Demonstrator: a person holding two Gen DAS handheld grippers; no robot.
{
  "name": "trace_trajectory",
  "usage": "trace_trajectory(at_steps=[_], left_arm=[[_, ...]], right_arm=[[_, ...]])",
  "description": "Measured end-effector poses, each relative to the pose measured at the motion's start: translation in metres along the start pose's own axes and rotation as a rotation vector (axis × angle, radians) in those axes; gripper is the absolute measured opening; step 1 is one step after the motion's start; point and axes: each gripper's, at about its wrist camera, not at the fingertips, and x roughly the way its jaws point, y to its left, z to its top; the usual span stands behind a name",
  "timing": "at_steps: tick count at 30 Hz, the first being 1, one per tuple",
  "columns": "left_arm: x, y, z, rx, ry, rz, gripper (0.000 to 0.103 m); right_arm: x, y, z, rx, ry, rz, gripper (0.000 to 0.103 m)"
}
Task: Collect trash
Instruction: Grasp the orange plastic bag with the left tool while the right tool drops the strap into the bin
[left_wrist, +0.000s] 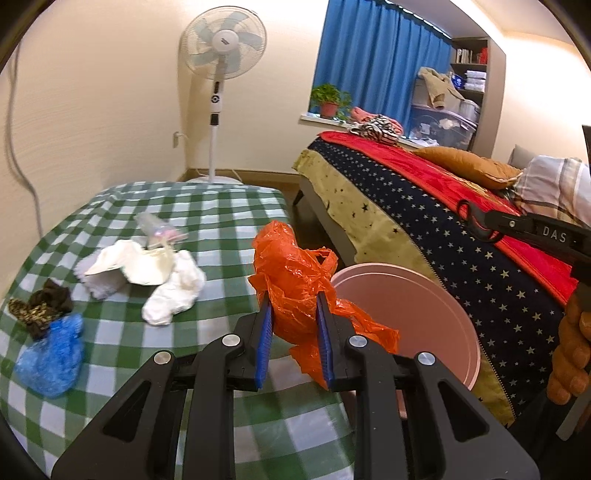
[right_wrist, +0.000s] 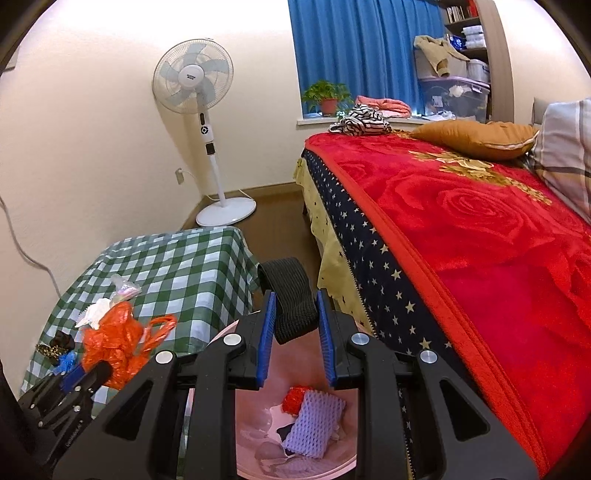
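Checkered table (left_wrist: 207, 206) with white cloths (left_wrist: 147, 273), blue wad (left_wrist: 51, 358), dark scrap (left_wrist: 40, 306).

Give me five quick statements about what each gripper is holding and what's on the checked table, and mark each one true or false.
1. The left gripper is shut on the orange plastic bag. True.
2. The right gripper holds a white tissue. False: it grips a black ribbed strap.
3. The pink bin is empty. False: a purple foam net and other scraps lie inside.
4. A blue crumpled item lies on the checked table. True.
5. The fan stands on the bed. False: it stands on the floor by the wall.
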Motion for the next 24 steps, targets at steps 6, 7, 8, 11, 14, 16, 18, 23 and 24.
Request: trace_trajectory(at_steps=[6,7,8,11,14,16,18,23,24], left_arm=[[0.015,-0.015,0.001,0.016,0.01,-0.029,0.022],[0.016,-0.017,0.001,0.018,0.01,-0.032,0.022],[0.018,-0.019,0.002,0.021,0.012,-0.036,0.022],[0.024,-0.025,0.003,0.027,0.017,-0.048,0.022],[0.029,-0.031,0.004,0.032,0.026,-0.065,0.022],[0.035,-0.036,0.004,0.04,0.049,-0.111,0.025],[0.038,-0.041,0.003,0.06,0.064,-0.122,0.033],[0.033,-0.041,0.002,0.067,0.062,-0.134,0.036],[0.03,-0.04,0.003,0.07,0.06,-0.132,0.036]], right_arm=[[0.005,-0.001,-0.002,0.0,0.016,-0.007,0.023],[0.006,-0.001,-0.002,0.003,0.017,-0.008,0.023],[0.006,-0.001,-0.003,0.004,0.018,-0.009,0.023],[0.009,-0.002,-0.002,0.002,0.024,-0.013,0.023],[0.009,-0.002,-0.003,-0.002,0.027,-0.02,0.024],[0.01,-0.003,-0.003,-0.002,0.031,-0.038,0.027],[0.012,-0.004,-0.004,0.005,0.037,-0.054,0.039],[0.01,-0.008,-0.005,0.03,0.031,-0.053,0.052],[0.01,-0.008,-0.005,0.029,0.031,-0.051,0.052]])
